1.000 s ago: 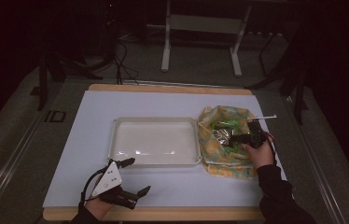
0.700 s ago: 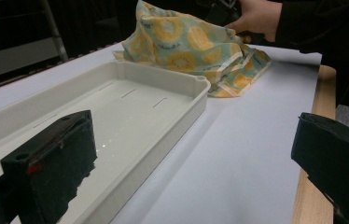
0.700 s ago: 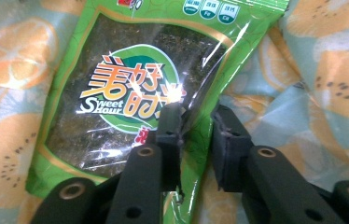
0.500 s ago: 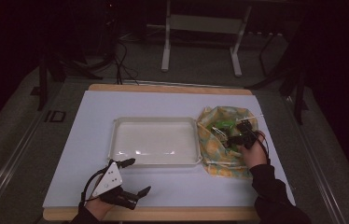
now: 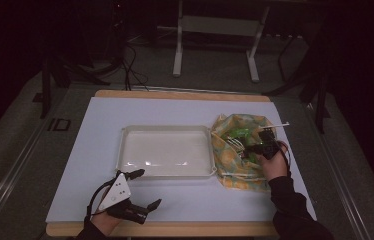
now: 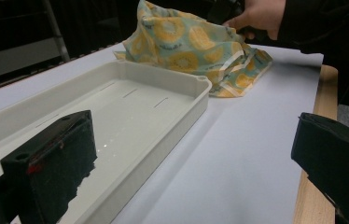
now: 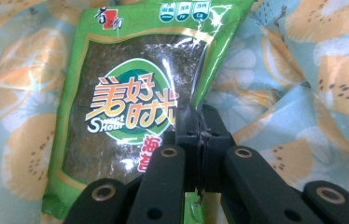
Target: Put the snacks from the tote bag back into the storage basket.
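A green foil snack packet [image 7: 130,102] lies inside an open cloth bag [image 7: 303,70] printed with orange slices. My right gripper [image 7: 200,126] has just been closing and is now shut, pinching the packet's right edge between its pads. From above, the right gripper [image 5: 257,148] reaches into the bag [image 5: 235,172] at the table's right, where green packets [image 5: 240,133] show. My left gripper [image 5: 147,188] rests open and empty near the front edge, in front of the white tray [image 5: 165,129]. In the left gripper view, the open jaws of the left gripper [image 6: 193,140] frame the tray [image 6: 182,93] and bag [image 6: 186,46].
The tray is empty and sits mid-table on a white mat [image 5: 105,130]. A thin white stick [image 5: 277,124] lies at the bag's far right corner. The wooden table edge [image 6: 324,79] runs close beside the left gripper. Metal stand legs [image 5: 177,50] rise beyond the table.
The right hand has shifted left from the bag's right side into its opening, and its jaws have closed on the green packet. The left gripper has stayed put.
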`<action>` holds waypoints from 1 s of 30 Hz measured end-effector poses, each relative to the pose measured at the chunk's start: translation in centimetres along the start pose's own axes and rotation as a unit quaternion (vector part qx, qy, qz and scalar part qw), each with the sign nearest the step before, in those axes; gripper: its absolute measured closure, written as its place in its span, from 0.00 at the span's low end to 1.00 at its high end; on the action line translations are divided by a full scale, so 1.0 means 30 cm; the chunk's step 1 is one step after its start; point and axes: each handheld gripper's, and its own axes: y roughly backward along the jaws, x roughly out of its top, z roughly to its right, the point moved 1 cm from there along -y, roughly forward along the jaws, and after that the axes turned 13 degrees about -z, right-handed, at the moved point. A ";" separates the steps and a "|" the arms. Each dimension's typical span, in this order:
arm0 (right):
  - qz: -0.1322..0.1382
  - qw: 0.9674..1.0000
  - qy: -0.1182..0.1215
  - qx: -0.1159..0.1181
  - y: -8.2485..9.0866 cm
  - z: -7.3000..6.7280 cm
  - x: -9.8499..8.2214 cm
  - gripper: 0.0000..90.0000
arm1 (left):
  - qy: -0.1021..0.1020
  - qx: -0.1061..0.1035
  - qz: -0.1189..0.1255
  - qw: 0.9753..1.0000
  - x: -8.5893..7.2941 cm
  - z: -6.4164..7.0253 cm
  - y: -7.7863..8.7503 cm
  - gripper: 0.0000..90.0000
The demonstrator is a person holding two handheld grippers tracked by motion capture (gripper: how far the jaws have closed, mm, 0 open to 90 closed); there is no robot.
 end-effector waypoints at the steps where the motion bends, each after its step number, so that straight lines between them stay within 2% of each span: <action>1: 0.003 1.000 0.000 -0.001 0.007 0.000 -0.001 0.99 | 0.000 0.000 0.001 1.000 0.000 -0.001 0.000 0.01; 3: 0.008 1.000 -0.002 0.006 0.019 0.002 -0.004 0.99 | 0.001 0.001 0.001 1.000 0.000 -0.001 0.000 0.01; 7: 0.035 0.999 -0.012 0.025 0.052 0.011 -0.013 0.99 | 0.001 0.001 0.001 1.000 0.000 -0.001 0.000 0.01; 12: 0.053 0.998 -0.013 0.039 0.090 0.017 -0.023 0.99 | 0.002 0.001 0.001 1.000 0.000 -0.002 0.001 0.01; 14: 0.059 0.997 -0.013 0.037 0.103 0.018 -0.028 0.99 | 0.003 0.001 0.001 1.000 0.000 -0.002 0.000 0.01; 16: 0.066 0.996 -0.024 0.051 0.114 0.026 -0.032 0.99 | 0.002 0.001 0.001 1.000 0.000 -0.002 0.000 0.01; 30: 0.108 0.991 -0.042 0.073 0.210 0.069 -0.056 0.99 | 0.000 0.002 0.000 1.000 0.000 -0.001 0.000 0.01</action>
